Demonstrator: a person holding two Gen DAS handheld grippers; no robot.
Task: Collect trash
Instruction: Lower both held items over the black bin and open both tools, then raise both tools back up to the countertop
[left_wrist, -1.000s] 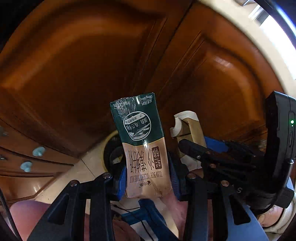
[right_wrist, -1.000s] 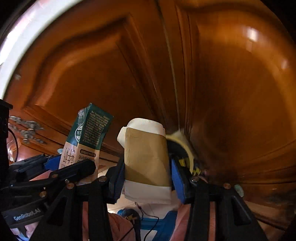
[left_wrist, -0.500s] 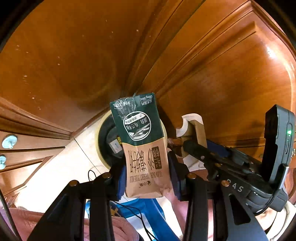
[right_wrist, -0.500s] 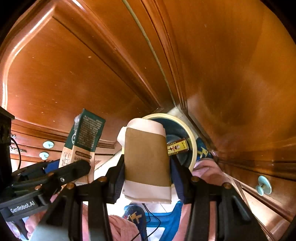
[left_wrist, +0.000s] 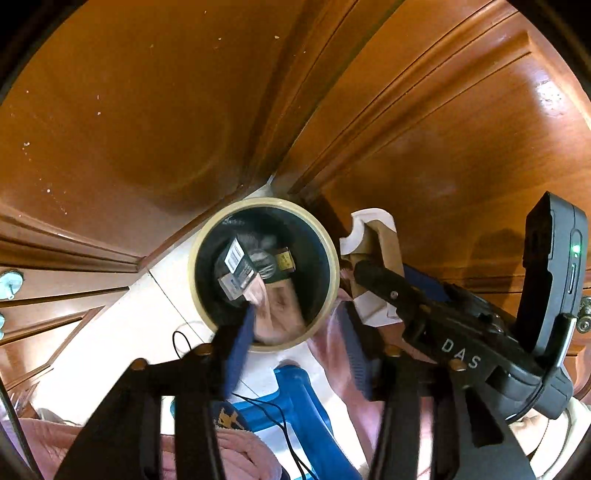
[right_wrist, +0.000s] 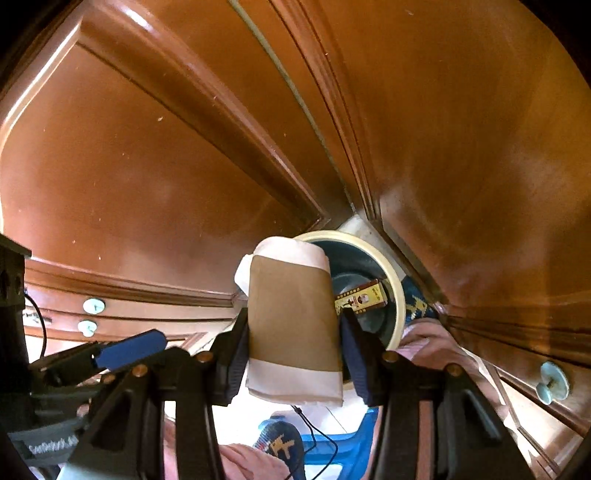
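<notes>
A round trash bin (left_wrist: 207, 240) with a cream rim and dark inside stands on the floor against the wooden cabinets. The green and brown milk carton (left_wrist: 258, 273) is blurred inside it, with other trash. My left gripper (left_wrist: 295, 354) is open and empty just above the bin's near rim. My right gripper (right_wrist: 293, 349) is shut on a flattened paper cup (right_wrist: 291, 314), white with a brown sleeve, held beside the bin (right_wrist: 395, 284). The cup also shows in the left wrist view (left_wrist: 376, 254).
Brown wooden cabinet doors (left_wrist: 147, 110) with pale blue knobs (right_wrist: 552, 380) surround the bin. A blue plastic stool (left_wrist: 303, 410) and the person's pink-clad legs (left_wrist: 229, 454) are below. A black cable (left_wrist: 184, 339) lies on the pale floor.
My left gripper has opened and let go of the milk carton, which has dropped into the bin. Both grippers have tilted down towards the bin. The right still holds the cup.
</notes>
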